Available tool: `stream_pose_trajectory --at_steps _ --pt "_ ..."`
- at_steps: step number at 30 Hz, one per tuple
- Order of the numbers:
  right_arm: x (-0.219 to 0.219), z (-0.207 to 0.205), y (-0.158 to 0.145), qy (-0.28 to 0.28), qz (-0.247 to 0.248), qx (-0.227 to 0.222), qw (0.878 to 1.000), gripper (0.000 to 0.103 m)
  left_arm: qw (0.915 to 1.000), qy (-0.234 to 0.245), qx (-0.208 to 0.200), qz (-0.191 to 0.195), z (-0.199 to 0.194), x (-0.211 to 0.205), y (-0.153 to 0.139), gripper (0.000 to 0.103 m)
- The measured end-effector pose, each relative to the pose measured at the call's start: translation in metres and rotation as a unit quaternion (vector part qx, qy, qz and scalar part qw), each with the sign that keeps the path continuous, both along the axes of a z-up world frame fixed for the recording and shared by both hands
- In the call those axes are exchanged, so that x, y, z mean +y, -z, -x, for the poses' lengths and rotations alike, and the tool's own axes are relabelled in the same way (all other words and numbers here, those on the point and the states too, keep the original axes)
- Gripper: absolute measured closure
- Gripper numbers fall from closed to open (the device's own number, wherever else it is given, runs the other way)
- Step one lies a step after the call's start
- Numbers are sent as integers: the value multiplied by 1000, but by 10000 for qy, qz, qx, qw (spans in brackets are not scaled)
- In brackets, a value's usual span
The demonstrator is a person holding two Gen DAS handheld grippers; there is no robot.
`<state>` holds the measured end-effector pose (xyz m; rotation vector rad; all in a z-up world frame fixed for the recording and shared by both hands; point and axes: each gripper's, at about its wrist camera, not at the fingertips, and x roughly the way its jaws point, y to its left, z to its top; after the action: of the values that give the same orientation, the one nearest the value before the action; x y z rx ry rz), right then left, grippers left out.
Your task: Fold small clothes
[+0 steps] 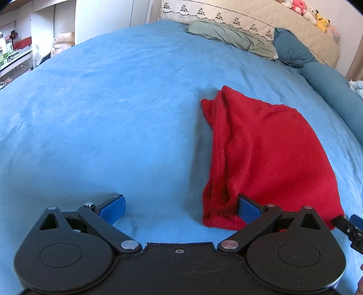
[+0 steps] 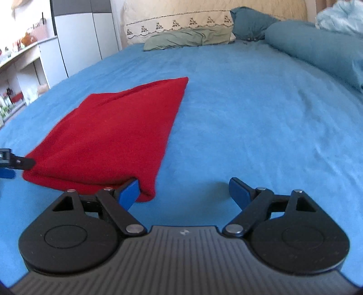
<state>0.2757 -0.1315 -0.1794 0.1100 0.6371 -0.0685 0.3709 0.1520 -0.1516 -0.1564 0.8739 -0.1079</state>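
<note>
Red cloth (image 1: 261, 154) lies folded ahead; left tongs (image 1: 181, 207) and right tongs (image 2: 183, 191) spread, empty; snagged pads could drag folds loose.

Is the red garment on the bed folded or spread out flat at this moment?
Folded: the red garment lies doubled on the blue blanket, its layered edges showing along one side in the left wrist view.

Blue bedspread (image 1: 113, 102), embroidered cream pillow (image 2: 177, 25), teal bolster (image 2: 317, 47), plush toys (image 1: 306, 11), white wardrobe (image 2: 79, 38)
</note>
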Motion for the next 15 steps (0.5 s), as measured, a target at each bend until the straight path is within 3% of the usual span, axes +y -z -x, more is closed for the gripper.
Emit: stream_pose_trajectory --at_steps 5,9,11,15 --pt "12 5 2 -444 76 11 9990 3 9996 -41 -25 276 1 2 -4 0" --pt "20 -1 8 -398 158 22 9991 4 9995 -53 -65 310 -2 0 -6 0" --pt "21 -1 8 -262 259 -81 9993 9 9998 -39 -68 207 -5 -4 -5 0" --pt "-6 -1 10 431 140 -64 9990 9 9998 43 145 -115 -2 -8 1 0"
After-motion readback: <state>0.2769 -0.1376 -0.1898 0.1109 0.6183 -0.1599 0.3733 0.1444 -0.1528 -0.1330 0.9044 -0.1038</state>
